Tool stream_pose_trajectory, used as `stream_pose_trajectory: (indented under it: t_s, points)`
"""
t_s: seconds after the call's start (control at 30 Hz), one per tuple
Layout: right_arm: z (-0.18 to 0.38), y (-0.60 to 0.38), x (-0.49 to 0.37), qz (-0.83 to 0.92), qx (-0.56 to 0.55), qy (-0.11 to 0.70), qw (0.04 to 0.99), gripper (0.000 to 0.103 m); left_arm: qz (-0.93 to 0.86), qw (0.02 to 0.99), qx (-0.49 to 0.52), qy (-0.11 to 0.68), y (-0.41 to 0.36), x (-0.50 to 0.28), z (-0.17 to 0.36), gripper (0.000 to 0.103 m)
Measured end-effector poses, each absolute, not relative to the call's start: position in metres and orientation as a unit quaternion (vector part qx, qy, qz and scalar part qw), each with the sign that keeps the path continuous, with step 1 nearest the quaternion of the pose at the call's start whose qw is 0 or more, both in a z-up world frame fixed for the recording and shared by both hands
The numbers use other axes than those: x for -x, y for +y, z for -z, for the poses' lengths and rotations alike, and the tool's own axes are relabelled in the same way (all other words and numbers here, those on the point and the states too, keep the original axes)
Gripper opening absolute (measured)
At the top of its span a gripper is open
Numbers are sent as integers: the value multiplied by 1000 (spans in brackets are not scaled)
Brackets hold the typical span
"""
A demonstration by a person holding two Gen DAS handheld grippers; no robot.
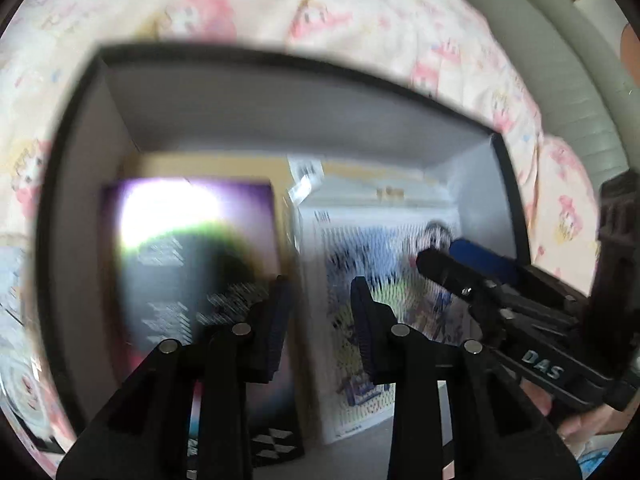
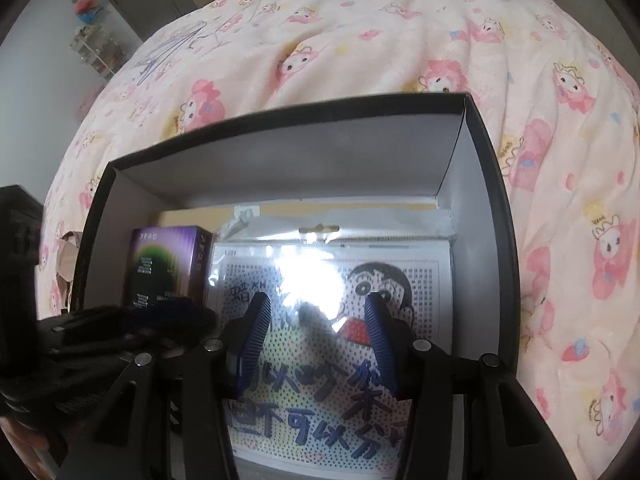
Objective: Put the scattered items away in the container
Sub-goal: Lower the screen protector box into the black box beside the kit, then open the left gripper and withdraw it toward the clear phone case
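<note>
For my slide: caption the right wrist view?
Open right gripper above a bagged cartoon sheet and purple box in the container.

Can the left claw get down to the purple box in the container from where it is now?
Probably yes. The left claw hangs open over the open container, and the purple box lies just beside its line, with nothing on top. The right claw is over the cartoon sheet instead.

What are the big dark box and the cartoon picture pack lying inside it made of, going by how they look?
The box looks like stiff cardboard: thin, straight walls with sharp folded corners, matte black outside, dull grey inside. The picture pack seems to be printed paper or card sealed in a clear plastic sleeve: strong white glare and wrinkles run across it, and a hang-hole strip tops it. What lies under the print I cannot tell.
</note>
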State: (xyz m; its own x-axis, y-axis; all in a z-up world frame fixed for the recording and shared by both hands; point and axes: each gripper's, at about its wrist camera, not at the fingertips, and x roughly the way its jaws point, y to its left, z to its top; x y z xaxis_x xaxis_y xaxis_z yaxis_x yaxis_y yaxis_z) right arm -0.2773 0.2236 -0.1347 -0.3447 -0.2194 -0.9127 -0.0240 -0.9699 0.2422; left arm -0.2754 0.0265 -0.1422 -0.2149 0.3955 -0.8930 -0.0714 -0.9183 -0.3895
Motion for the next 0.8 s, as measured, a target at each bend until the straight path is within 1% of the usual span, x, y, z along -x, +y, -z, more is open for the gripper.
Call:
stream_pose_trajectory:
  t_s: [0.13, 0.4, 0.5, 0.63, 0.7, 0.8]
  points:
    - [135, 219, 293, 819, -564, -87, 64, 45, -791, 134, 584, -126, 19, 293, 136, 30]
    - [151, 216, 309, 806, -585, -65, 59, 47, -795, 101, 590, -100, 30, 328, 159, 30]
    - [152, 215, 308, 803, -590, -64, 62, 50, -788, 95, 600, -102, 30, 327, 159, 30]
    - [154, 209, 299, 802, -593, -38, 62, 54, -777, 110, 611, -100, 30, 312, 159, 30]
    - [154, 206, 292, 799, -596, -33, 69, 56, -773, 114, 615, -108, 27, 303, 159, 30]
    - [154, 205, 282, 796, -599, -35, 77, 57, -766, 113, 619, -130, 21, 291, 159, 30]
